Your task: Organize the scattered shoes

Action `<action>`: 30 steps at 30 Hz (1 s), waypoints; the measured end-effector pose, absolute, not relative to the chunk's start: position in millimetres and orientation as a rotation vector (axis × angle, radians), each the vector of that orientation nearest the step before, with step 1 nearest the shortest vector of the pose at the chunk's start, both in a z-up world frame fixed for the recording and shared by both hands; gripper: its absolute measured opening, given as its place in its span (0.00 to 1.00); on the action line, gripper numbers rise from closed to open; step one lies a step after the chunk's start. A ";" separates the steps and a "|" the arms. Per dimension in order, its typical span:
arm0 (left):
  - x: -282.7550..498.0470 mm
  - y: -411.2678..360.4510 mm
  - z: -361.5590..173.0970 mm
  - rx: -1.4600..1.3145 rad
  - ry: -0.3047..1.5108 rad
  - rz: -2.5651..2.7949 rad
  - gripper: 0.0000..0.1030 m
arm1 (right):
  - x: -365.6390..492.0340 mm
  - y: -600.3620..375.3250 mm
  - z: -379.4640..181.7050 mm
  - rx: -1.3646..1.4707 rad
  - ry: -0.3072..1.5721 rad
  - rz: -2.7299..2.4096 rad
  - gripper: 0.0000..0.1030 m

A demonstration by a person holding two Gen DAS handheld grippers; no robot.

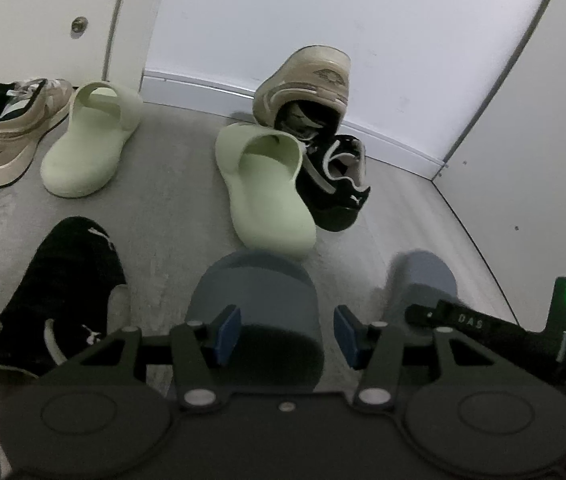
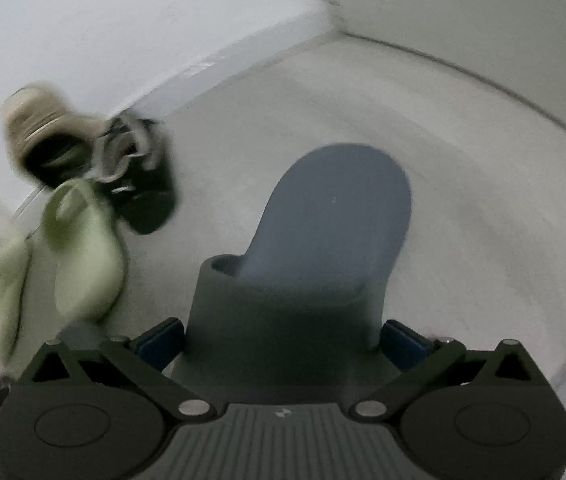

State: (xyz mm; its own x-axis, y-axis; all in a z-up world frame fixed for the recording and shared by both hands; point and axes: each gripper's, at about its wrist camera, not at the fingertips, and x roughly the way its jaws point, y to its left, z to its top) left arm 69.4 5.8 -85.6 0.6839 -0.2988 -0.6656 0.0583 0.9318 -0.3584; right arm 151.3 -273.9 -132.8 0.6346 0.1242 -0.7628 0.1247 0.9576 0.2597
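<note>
Right gripper [image 2: 283, 334]: jaws clamped on a blue slide [image 2: 323, 232], lifted over the floor [image 2: 483, 200]; left gripper [image 1: 286, 334]: jaws apart astride a second blue slide [image 1: 255, 292]; green slides [image 1: 263, 188], sneakers [image 1: 307, 84] scattered near the wall; risk: soft upper slipping, slide dropping askew.

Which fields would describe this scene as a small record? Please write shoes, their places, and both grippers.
left gripper: jaws open around a blue-grey slide, not closed on it
right gripper: jaws shut on second blue-grey slide
green slides: one beside the beige sneaker, one touching a black sneaker
tilted beige sneaker: leaning at the wall
other black sneaker: near left
floor: grey
</note>
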 end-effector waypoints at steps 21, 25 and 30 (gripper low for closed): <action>33.9 17.0 -86.2 -0.261 0.858 -0.185 0.51 | 157.1 -236.9 -107.9 -0.041 0.783 0.578 0.97; 22.8 17.8 -92.5 -0.263 0.897 -0.165 0.51 | 160.2 -213.5 -105.3 -0.042 0.768 0.756 0.97; 13.0 21.6 -99.4 -0.252 0.933 -0.151 0.51 | 164.0 -184.3 -102.0 -0.043 0.743 0.978 0.97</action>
State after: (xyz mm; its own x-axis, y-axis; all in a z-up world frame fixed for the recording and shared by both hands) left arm 13.0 21.6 -99.4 0.5876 -0.2365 -0.7738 0.0191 0.9601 -0.2790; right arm 164.0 -184.3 -102.0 0.3362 0.7358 -0.5878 -0.7639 0.5781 0.2867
